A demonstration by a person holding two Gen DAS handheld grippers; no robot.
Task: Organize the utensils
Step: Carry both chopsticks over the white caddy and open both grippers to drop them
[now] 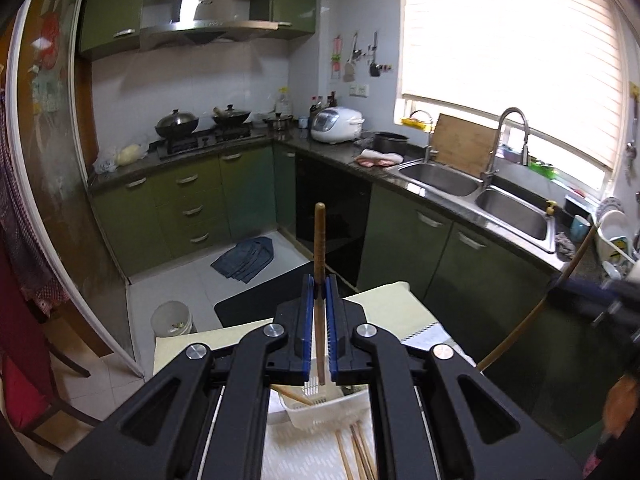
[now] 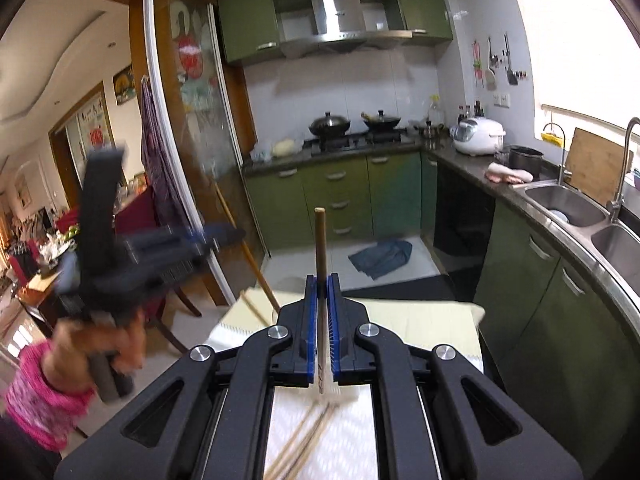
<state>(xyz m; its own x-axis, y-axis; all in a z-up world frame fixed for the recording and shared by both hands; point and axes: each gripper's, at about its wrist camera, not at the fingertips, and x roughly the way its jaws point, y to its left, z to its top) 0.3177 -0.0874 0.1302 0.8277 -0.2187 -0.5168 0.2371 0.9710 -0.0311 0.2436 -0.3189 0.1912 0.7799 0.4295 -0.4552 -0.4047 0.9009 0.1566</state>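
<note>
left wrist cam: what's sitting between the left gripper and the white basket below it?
Nothing but the chopstick that the left gripper is shut on; its lower end hangs just above the white basket, seen in the left wrist view.

Location: home kitchen. Indicators: green cabinets (image 1: pixel 188 196), range hood (image 1: pixel 208 26), gas stove (image 1: pixel 204 138) carrying lidded woks (image 1: pixel 177 122), rice cooker (image 1: pixel 336 124), double steel sink (image 1: pixel 476 188), faucet (image 1: pixel 516 136).

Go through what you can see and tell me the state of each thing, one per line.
Left claw: shut on a chopstick.
Right claw: shut on another chopstick.
White basket: one chopstick leaning inside.
Loose chopsticks: lying on the mat.
Wok: lidded.
</note>
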